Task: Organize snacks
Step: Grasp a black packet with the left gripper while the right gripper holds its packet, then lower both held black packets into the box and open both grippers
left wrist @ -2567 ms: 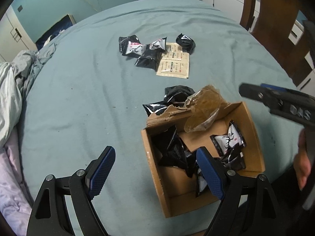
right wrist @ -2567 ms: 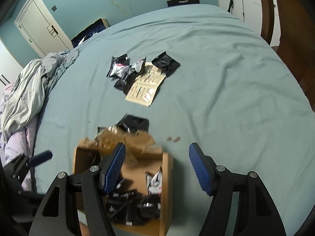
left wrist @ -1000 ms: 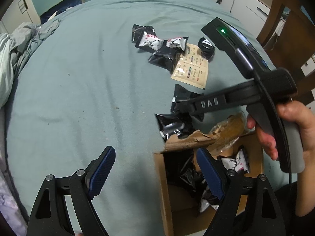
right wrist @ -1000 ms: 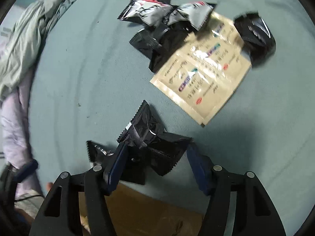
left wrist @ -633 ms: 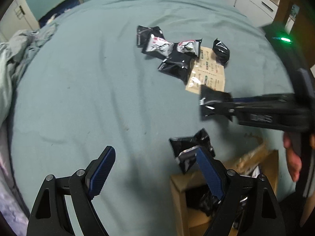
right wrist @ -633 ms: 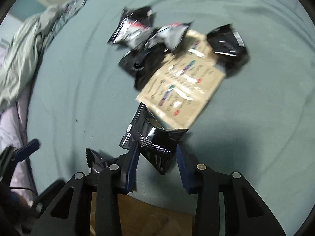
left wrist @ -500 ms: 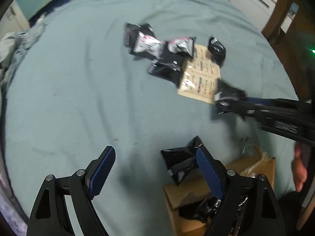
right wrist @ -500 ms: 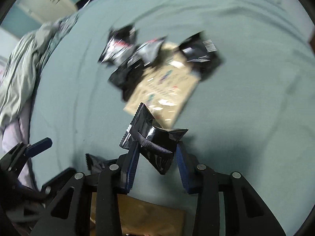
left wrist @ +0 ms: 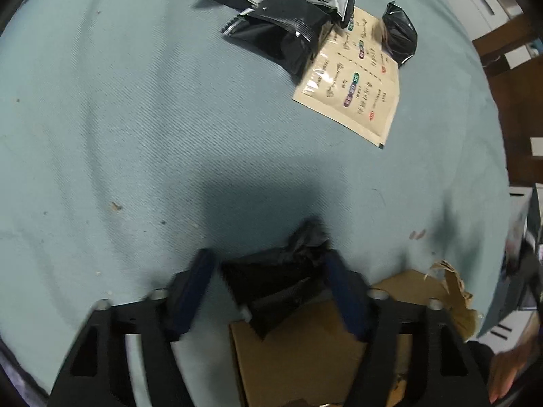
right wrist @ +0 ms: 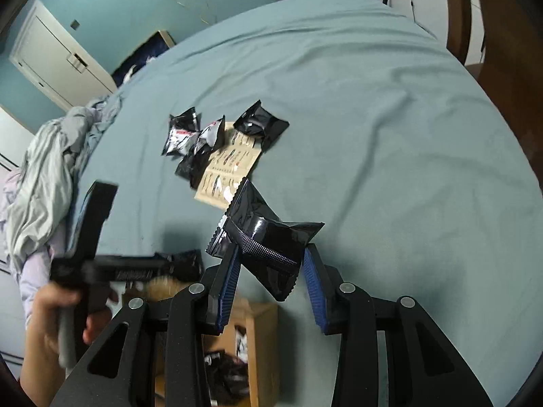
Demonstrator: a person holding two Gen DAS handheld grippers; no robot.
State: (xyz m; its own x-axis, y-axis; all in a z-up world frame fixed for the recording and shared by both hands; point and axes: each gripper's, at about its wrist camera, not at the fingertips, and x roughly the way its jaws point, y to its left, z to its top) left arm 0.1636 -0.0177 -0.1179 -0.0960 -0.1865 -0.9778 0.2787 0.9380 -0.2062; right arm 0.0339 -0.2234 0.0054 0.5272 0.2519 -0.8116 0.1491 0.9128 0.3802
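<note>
The right gripper (right wrist: 269, 264) holds one black packet (right wrist: 268, 244) clear of the box (right wrist: 261, 346); the left gripper (left wrist: 268, 285) is closing around another packet (left wrist: 278, 281); five snacks (left wrist: 281, 30) lie loose.

A rumpled grey sheet (right wrist: 40, 169) lies left of the teal bedspread (right wrist: 390, 118), below a white door (right wrist: 57, 61).

— How stands the left gripper (left wrist: 268, 285)?
— Pointing steeply down beside the box (left wrist: 305, 349), jaws closing around a black packet (left wrist: 275, 288).
— The right gripper (right wrist: 269, 271)?
— Above the box, clamping another black packet (right wrist: 268, 237).
</note>
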